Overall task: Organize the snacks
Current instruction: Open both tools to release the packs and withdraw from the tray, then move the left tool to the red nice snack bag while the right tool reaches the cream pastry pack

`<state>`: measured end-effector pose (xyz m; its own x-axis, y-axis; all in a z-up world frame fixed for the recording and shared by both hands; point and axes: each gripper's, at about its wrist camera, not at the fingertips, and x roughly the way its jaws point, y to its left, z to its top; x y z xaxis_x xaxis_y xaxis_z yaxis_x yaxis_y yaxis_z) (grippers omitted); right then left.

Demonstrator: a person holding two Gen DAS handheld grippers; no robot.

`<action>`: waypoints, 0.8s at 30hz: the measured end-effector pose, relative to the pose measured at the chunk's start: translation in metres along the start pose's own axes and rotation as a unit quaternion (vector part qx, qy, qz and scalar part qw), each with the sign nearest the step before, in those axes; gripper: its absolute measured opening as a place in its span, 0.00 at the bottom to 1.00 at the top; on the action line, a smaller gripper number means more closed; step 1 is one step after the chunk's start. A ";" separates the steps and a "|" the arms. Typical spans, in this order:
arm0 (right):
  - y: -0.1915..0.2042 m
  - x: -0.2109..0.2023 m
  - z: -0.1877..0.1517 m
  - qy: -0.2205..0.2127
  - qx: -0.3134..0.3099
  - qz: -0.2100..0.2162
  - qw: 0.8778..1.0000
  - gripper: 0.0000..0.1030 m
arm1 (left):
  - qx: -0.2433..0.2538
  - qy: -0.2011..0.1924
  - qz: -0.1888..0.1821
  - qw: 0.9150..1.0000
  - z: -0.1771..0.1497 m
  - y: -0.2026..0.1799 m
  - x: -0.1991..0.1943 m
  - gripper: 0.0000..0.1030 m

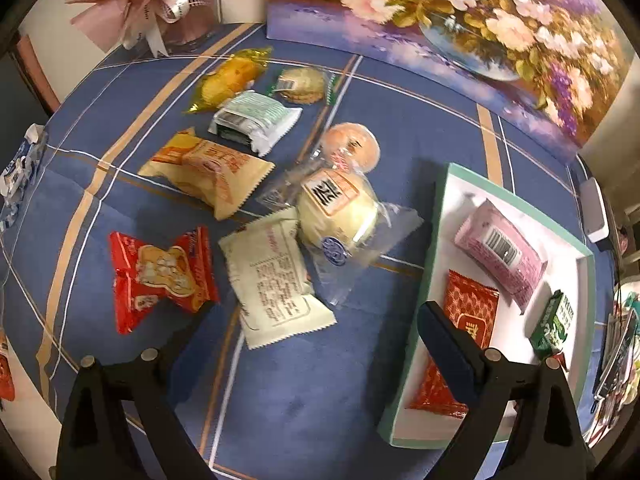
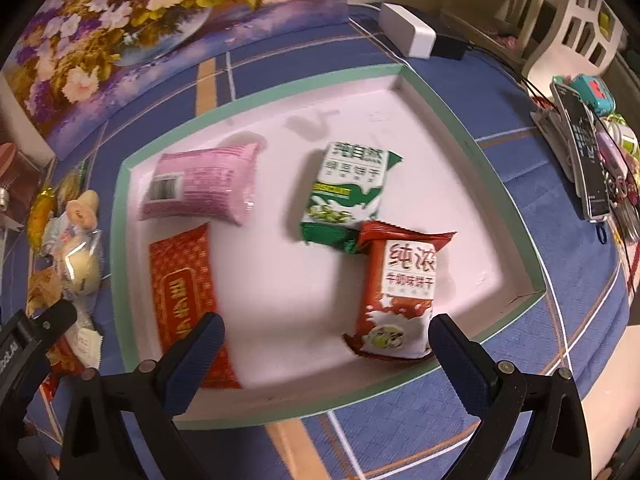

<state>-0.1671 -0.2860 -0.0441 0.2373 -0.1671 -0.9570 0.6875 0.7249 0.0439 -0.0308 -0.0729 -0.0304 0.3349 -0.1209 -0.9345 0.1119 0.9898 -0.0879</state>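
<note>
Both grippers stood wide open and empty — the right gripper point(image 2: 326, 334) above the tray point(image 2: 472, 136), just beside the brown biscuit packet point(image 2: 396, 296); the left gripper point(image 1: 316, 320) over the blue cloth point(image 1: 304, 400), near the white packet point(image 1: 276, 276); 4 snacks lay in the tray.

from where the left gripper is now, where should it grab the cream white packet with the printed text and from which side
Grip the cream white packet across its narrow middle, coming straight down from above. It lies flat on the blue tablecloth, long axis running away from the open left gripper. Its upper corner touches the clear-wrapped round pastry, so close on the lower half, where both long edges look free.
</note>
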 end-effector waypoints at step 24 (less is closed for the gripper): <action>0.124 -0.051 -0.028 -0.052 -0.104 0.117 0.986 1.00 | -0.079 -0.024 0.038 0.996 0.033 0.127 -0.023 0.95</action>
<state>-0.1135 -0.1688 0.0023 0.4490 -0.0388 -0.8927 0.4522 0.8716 0.1896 0.0067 0.0529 -0.0091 0.3818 -0.0449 -0.9232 -0.0626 0.9953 -0.0743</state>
